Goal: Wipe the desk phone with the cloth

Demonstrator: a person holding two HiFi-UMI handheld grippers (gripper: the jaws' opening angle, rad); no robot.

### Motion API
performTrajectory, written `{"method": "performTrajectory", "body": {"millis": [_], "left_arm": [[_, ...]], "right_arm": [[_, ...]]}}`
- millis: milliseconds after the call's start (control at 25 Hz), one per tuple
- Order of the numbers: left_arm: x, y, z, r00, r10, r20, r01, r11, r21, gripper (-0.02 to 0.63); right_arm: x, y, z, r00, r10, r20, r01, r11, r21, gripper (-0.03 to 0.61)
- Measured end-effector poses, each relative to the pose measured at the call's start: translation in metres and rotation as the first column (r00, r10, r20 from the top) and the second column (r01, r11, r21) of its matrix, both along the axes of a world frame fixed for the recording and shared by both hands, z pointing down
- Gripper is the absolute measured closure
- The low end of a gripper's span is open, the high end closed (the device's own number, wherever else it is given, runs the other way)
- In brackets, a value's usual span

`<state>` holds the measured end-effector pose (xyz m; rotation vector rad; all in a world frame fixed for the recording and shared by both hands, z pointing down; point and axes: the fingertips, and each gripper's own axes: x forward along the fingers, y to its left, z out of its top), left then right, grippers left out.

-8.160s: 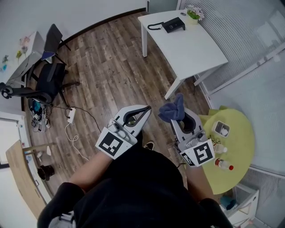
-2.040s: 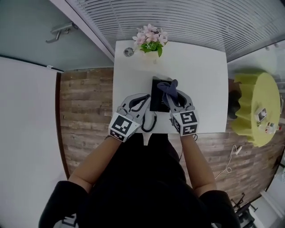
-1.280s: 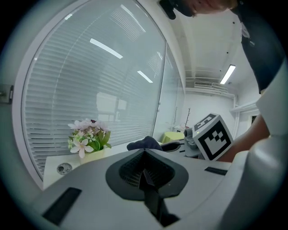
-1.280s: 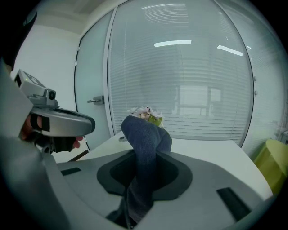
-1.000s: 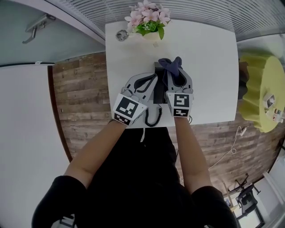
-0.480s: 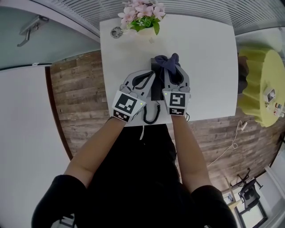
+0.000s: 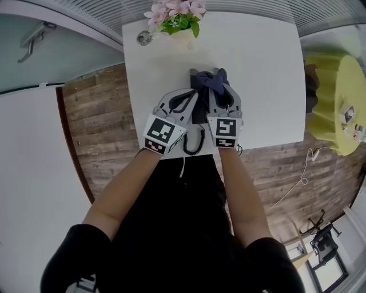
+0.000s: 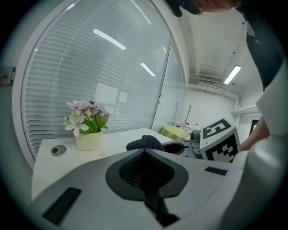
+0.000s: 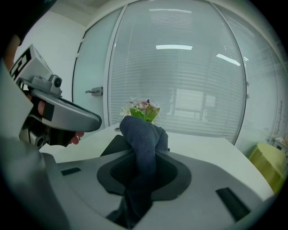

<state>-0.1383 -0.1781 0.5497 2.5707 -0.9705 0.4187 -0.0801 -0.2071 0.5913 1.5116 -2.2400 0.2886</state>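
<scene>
Likely an office, desk phone [image 7: 199, 113], white desk [image 7: 263, 74], glass partitions [image 9: 180, 90]

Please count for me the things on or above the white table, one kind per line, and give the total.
desk phone: 1
cloth: 1
potted flowers: 1
round grey disc: 1
hand-held gripper: 2, the left hand-held gripper and the right hand-held gripper
Total: 6

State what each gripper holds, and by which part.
Right gripper: the dark blue fabric cloth, pinched along a bunched fold, one end protruding past the tips. Left gripper: shut, holding nothing.
</scene>
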Motion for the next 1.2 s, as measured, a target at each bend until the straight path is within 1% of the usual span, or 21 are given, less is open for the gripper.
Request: {"method": "performTrajectory", "body": {"millis": [360, 880, 1200], "left_arm": [[0.002, 0.016, 0.012, 1.000, 0.006, 0.006, -0.006, 1.000, -0.023, 0.604], [0.008, 0.030, 0.030, 0.999, 0.027, 0.023, -0.026, 0.998, -0.051, 0.604], [0.010, 0.036, 0.042, 0.999, 0.032, 0.029, -0.030, 0.996, -0.080, 0.604]], "right_arm": [[0.003, 0.019, 0.010, 1.000, 0.003, -0.029, -0.003, 1.000, -0.007, 0.483], [0.007, 0.041, 0.020, 0.999, 0.030, 0.025, -0.028, 0.998, -0.050, 0.483], [0.009, 0.055, 0.026, 0.999, 0.039, 0.025, -0.037, 0.997, -0.074, 0.483]]}}
